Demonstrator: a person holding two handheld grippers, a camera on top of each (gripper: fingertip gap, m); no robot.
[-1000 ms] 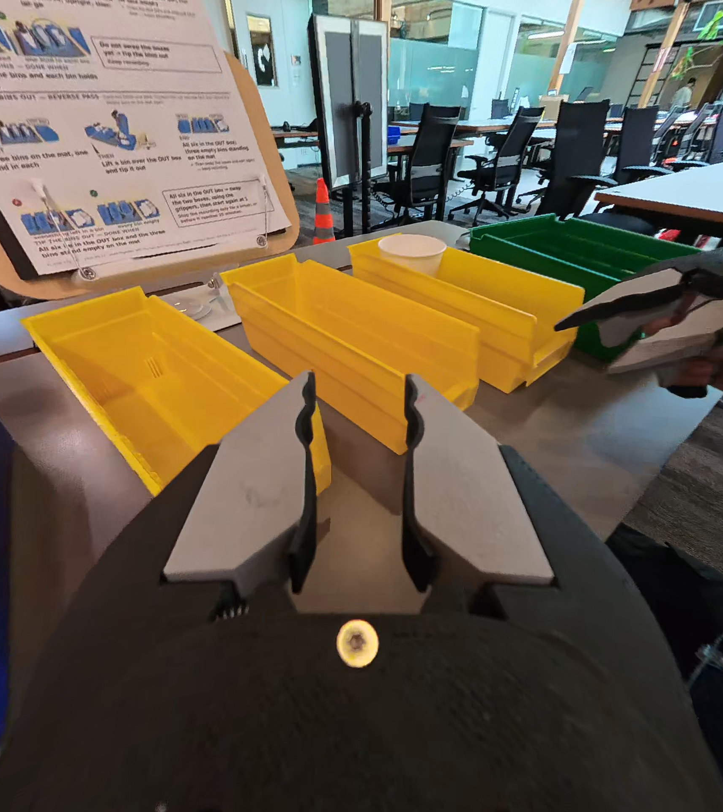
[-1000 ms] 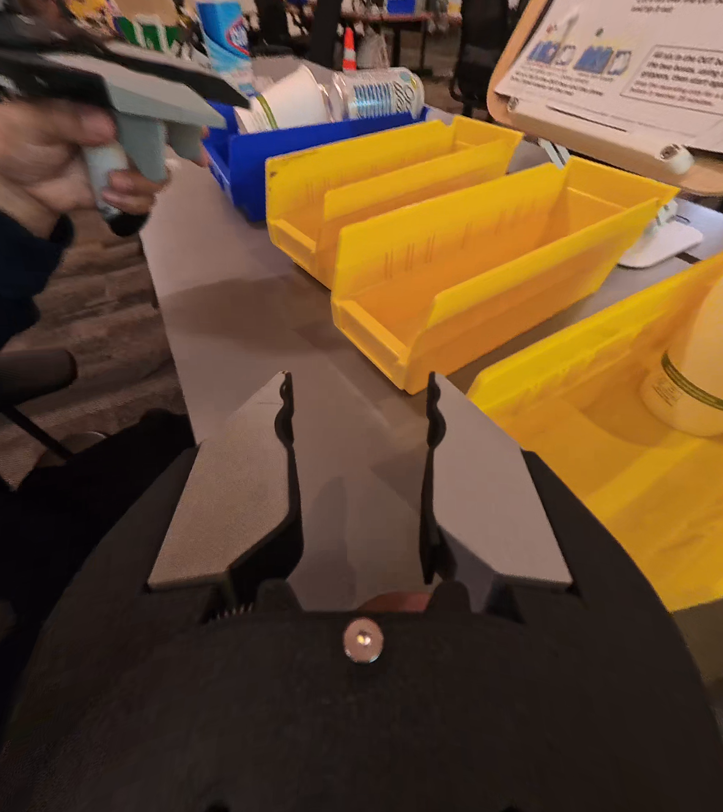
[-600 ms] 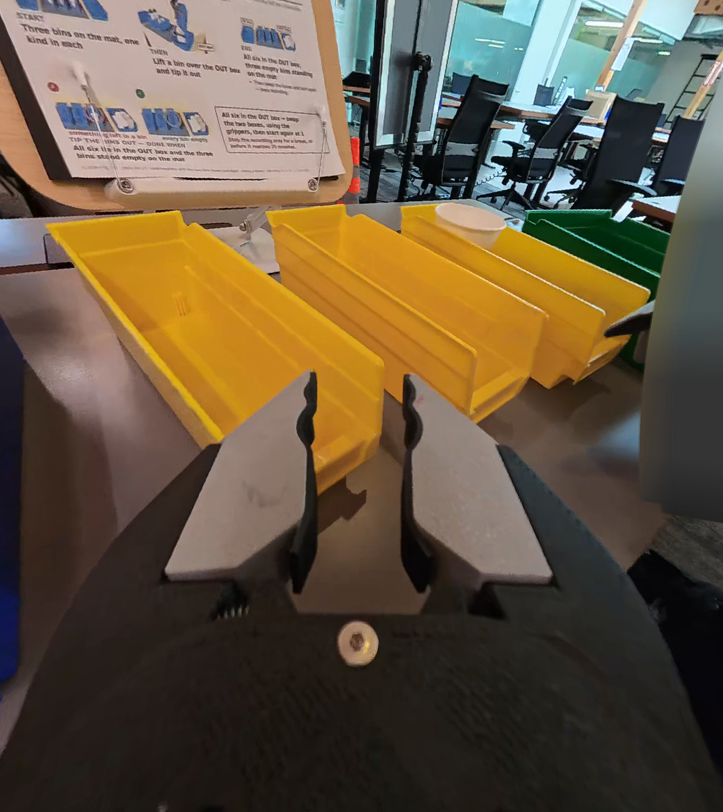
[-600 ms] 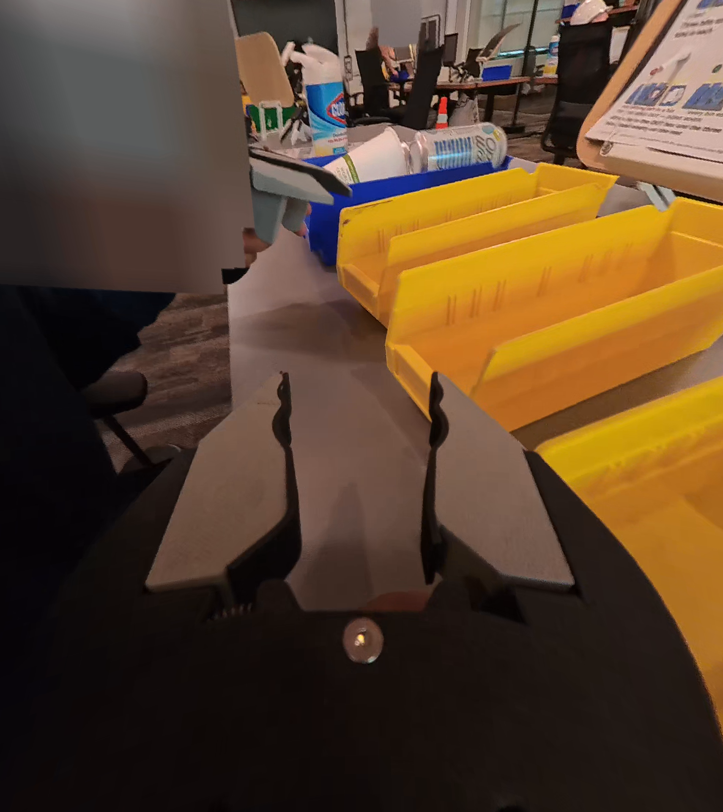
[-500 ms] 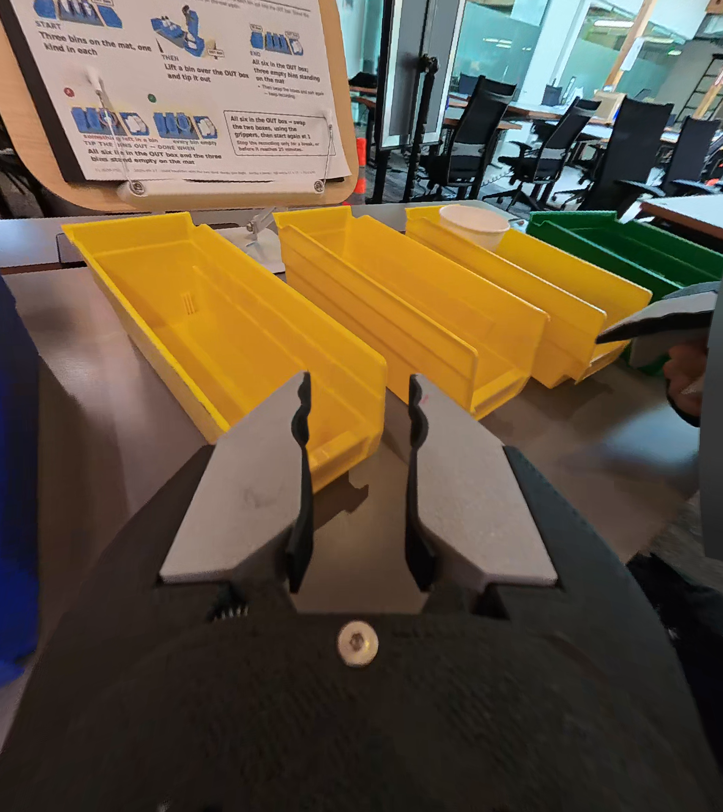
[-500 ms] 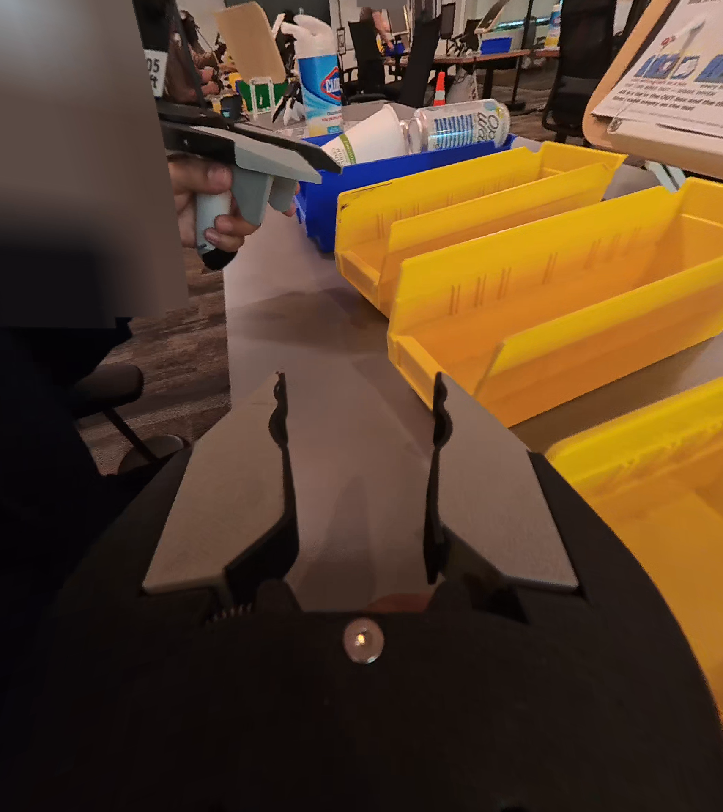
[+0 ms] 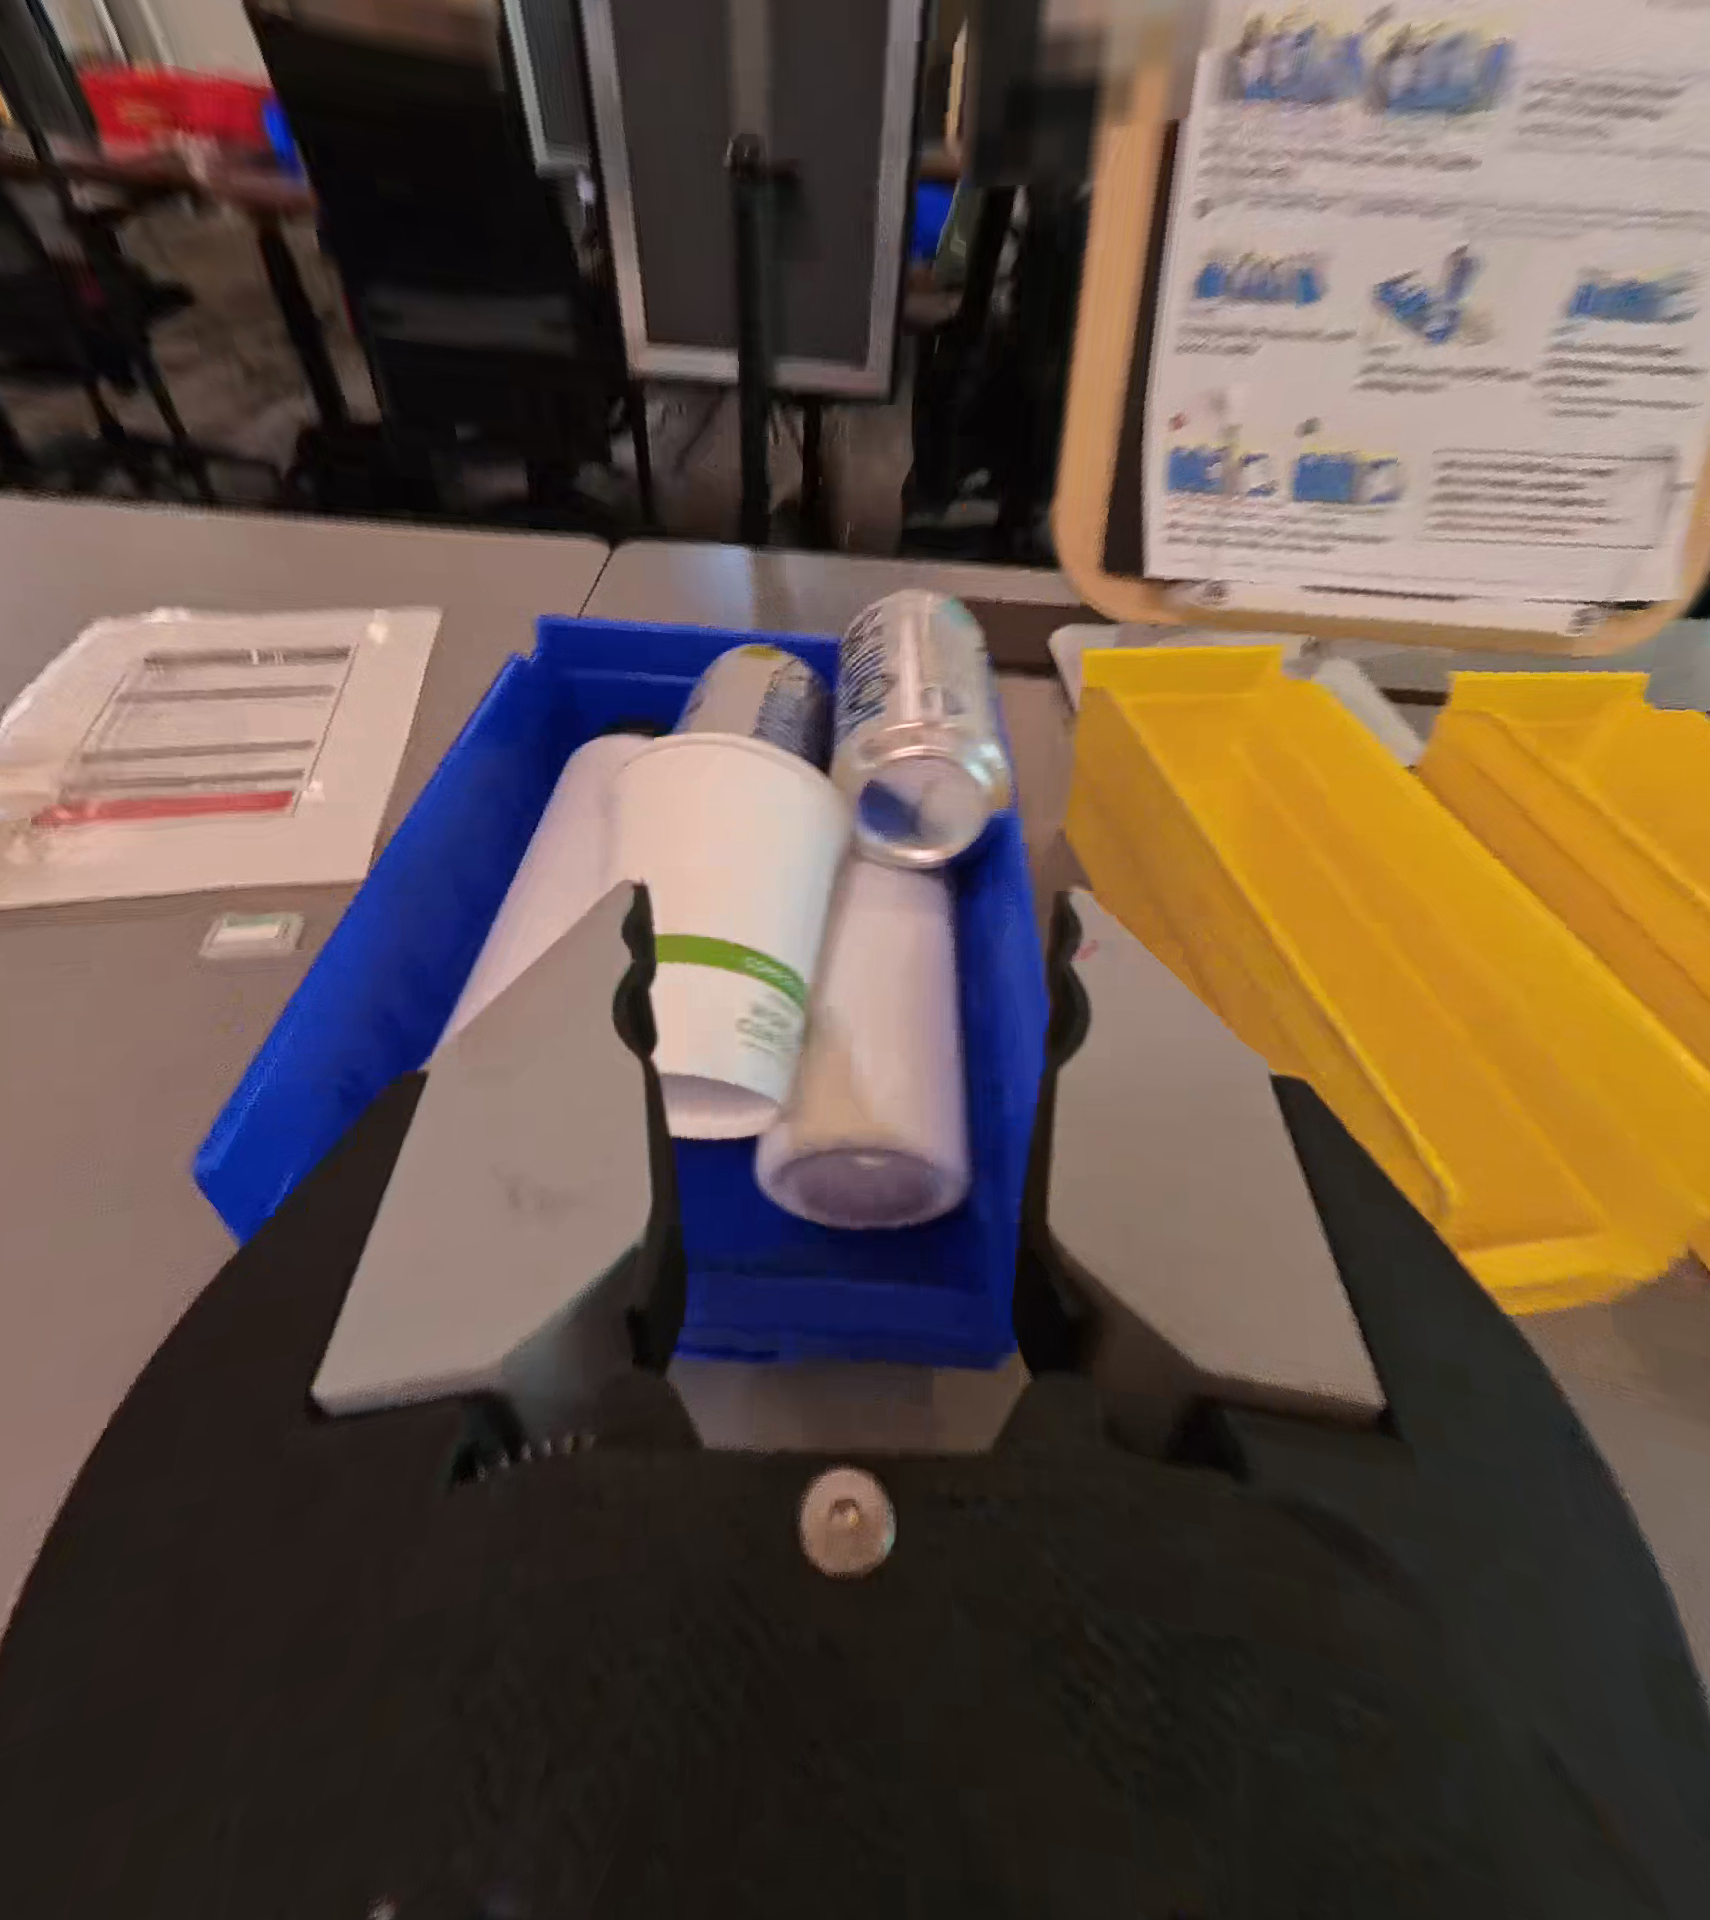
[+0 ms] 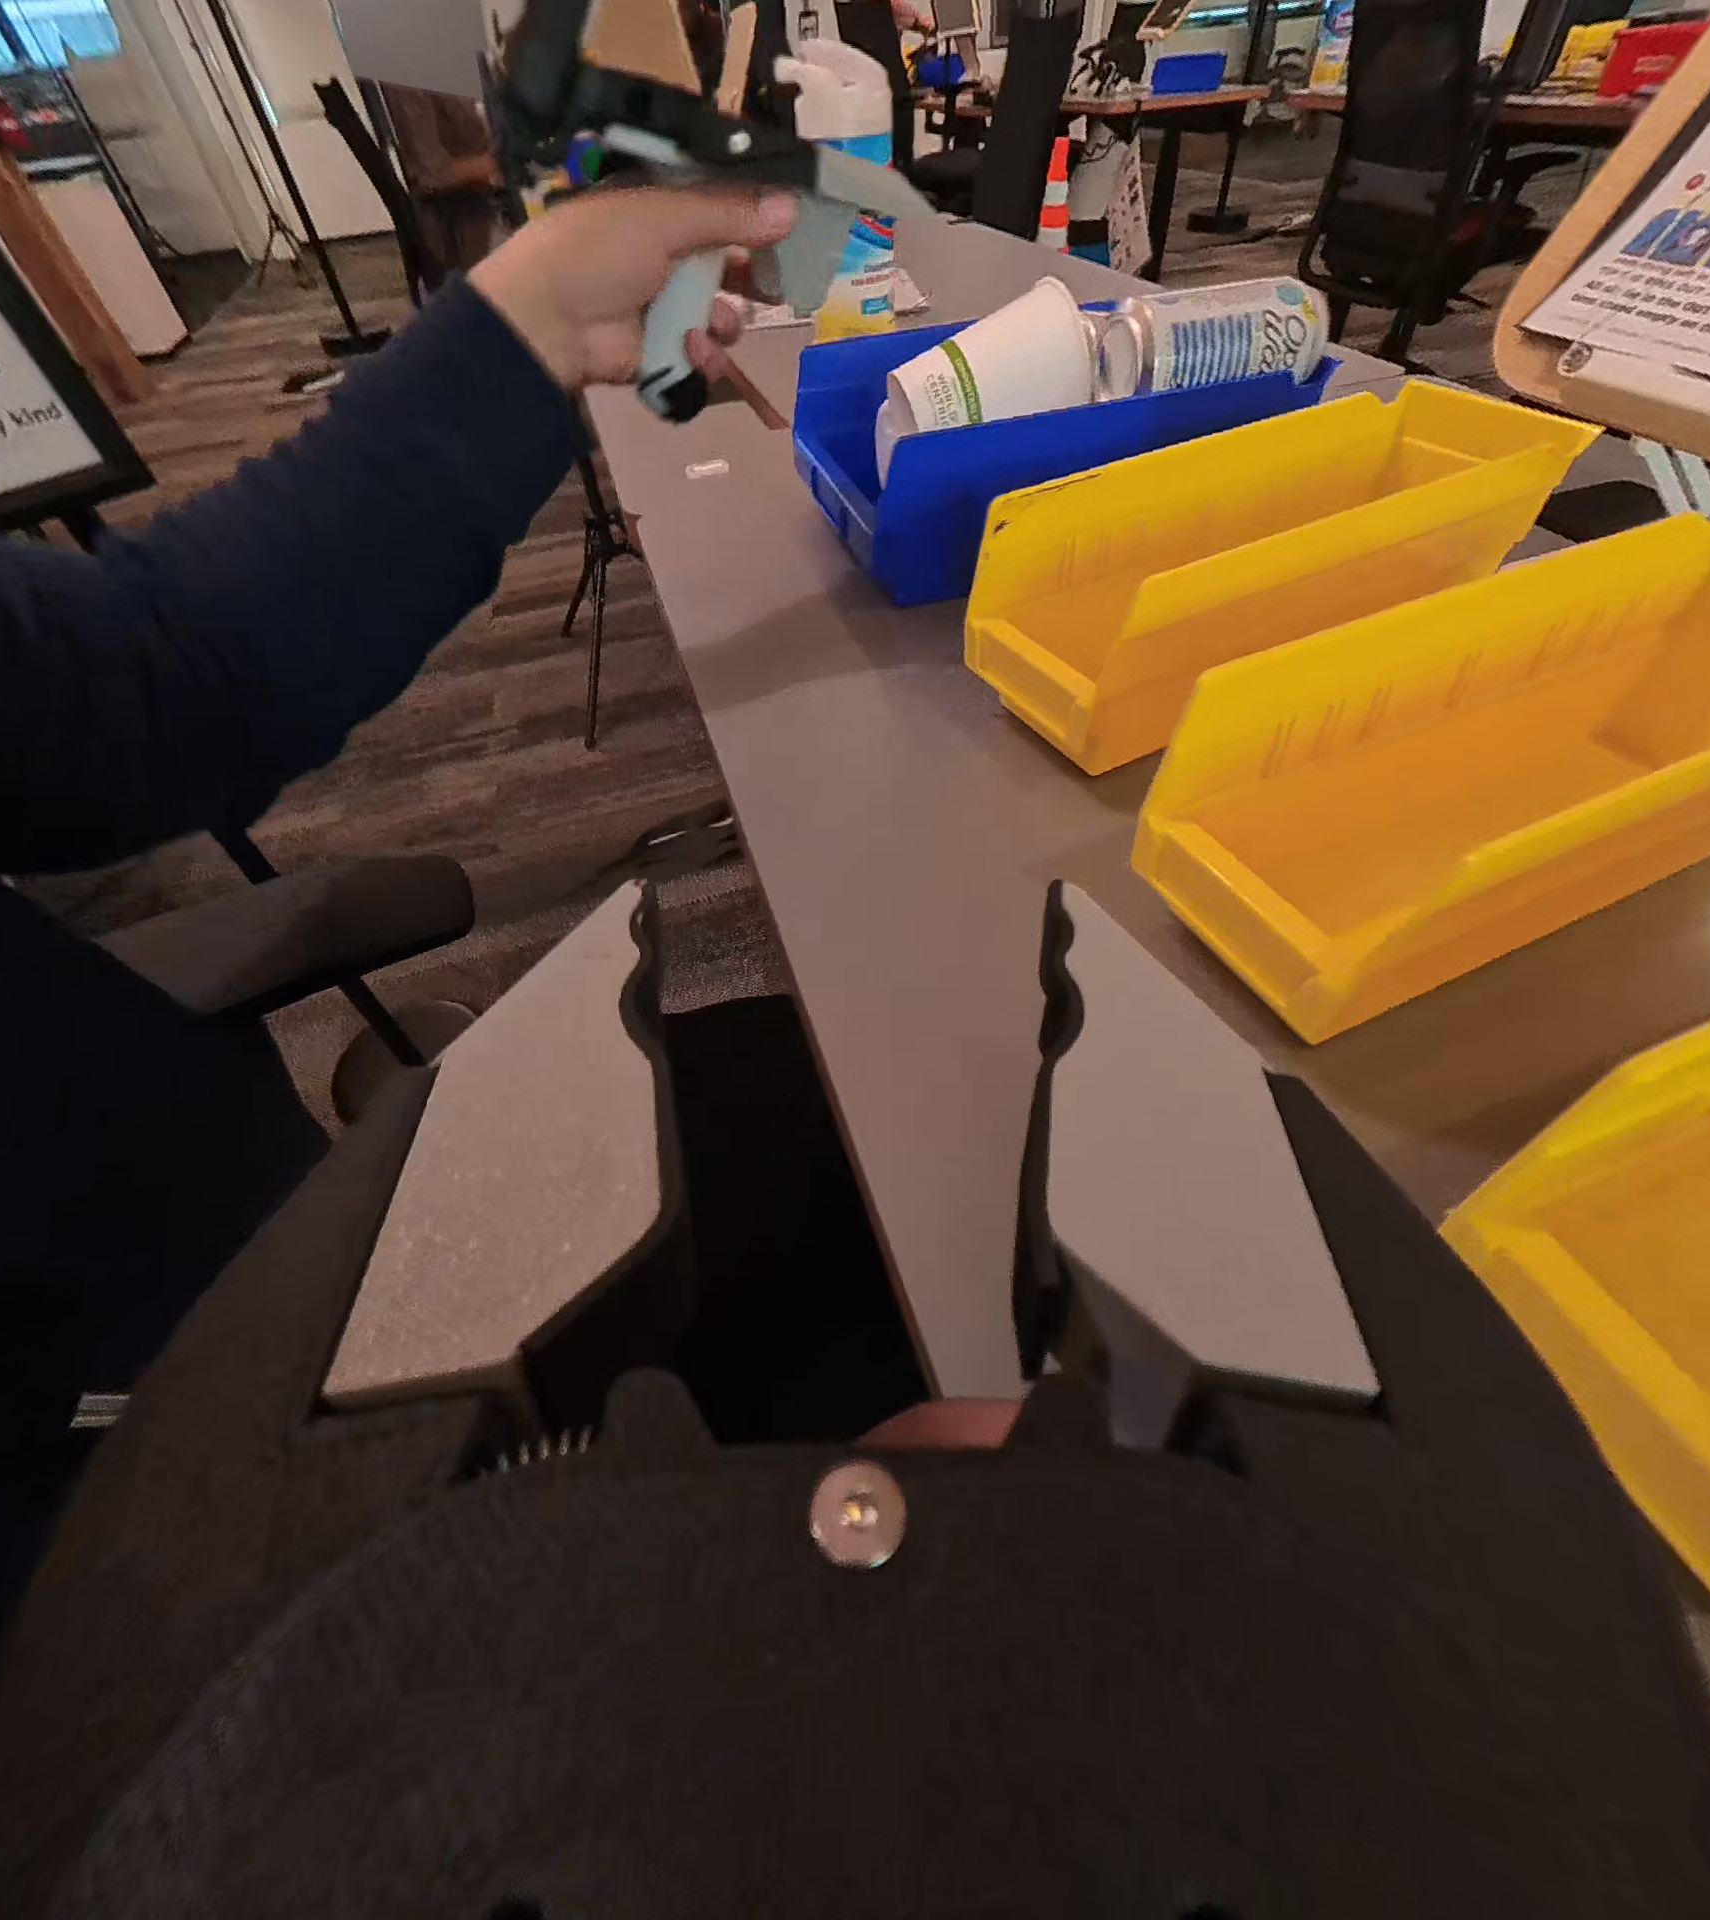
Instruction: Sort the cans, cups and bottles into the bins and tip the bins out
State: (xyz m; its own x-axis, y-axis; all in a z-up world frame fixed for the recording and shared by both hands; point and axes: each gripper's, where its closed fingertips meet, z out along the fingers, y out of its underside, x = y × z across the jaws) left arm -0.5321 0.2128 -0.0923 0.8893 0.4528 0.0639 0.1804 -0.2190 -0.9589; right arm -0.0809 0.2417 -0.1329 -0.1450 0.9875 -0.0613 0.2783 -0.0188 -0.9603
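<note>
Open-plan office, long grey table (image 8: 892, 790) w/ a row of bins. Left gripper (image 7: 843, 940) has swung off the empty yellow plastic bins (image 7: 1350, 935) over to the blue plastic bin (image 7: 352, 997), jaws now spread wider, holding nothing: prob. lining up the next pick. White paper cup w/ green band (image 7: 726, 914) lies on its side between the tips, atop cans & a clear bottle (image 7: 918, 748). Right gripper (image 8: 846, 940) idle, jaws apart, empty, over the table edge.

Glossy plastic yellow bins (image 8: 1370, 831)
</note>
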